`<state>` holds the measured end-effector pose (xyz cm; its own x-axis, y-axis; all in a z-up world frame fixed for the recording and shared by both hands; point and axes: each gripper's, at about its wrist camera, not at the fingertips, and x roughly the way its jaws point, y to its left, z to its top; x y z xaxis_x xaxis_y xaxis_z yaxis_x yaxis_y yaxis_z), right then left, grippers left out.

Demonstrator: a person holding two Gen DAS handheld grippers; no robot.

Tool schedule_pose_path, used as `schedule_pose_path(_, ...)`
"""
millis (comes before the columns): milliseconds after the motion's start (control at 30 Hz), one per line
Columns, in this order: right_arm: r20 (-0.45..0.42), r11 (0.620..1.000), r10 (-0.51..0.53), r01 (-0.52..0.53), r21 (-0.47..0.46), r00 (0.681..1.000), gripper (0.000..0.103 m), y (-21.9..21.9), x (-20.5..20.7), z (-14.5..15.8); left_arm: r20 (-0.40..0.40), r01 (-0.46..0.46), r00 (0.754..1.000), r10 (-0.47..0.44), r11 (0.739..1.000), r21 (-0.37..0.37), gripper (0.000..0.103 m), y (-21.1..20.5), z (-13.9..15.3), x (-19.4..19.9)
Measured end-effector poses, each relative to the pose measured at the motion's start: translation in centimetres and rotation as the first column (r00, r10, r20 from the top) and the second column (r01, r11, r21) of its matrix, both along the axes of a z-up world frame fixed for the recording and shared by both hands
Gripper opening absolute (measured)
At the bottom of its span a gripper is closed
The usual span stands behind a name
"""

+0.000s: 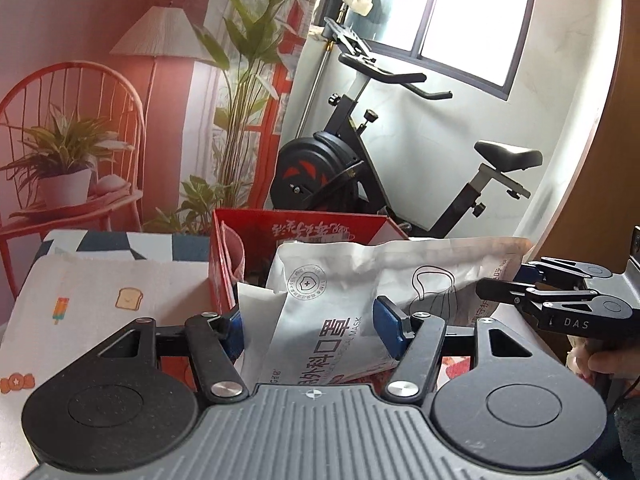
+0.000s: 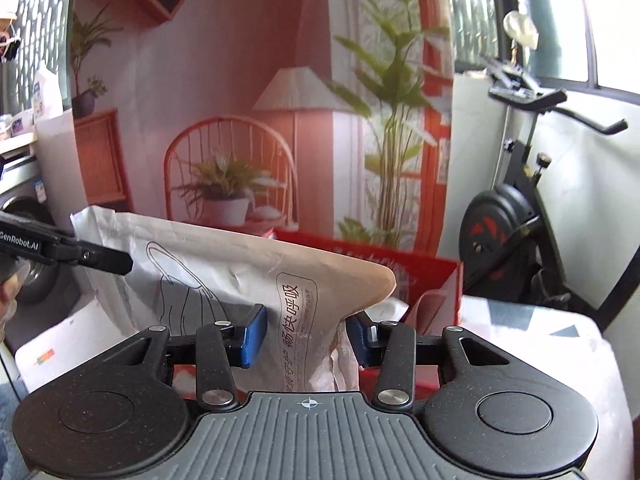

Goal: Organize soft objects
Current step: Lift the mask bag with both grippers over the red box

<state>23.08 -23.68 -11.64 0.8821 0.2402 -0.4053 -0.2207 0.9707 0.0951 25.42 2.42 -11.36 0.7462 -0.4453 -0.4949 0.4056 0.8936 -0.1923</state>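
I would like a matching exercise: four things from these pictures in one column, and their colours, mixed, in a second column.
Things:
1. mask bag
2. box
3. bike seat
4. pads

Colours:
A. blue
B. red
C. white
D. black

Pairs: 1-C, 2-B, 3-D, 4-A

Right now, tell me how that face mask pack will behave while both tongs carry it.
The face mask pack will probably flop: it is creased and bends between the left tongs and right tongs. It looks light and flat for its size. Its smooth film may slip, so a firm pinch seems wise.
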Motion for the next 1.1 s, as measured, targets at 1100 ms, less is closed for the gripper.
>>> schedule_pose_path(1100, -0.103, 0.991, -0.059, 0.071, 0.112, 0.993, 0.023, -4.2, 6.9, -8.2, -0.107, -0.049, 0.991, 0.078, 0.968, 0.246, 0.064, -5.9, -4.5, 9.1)
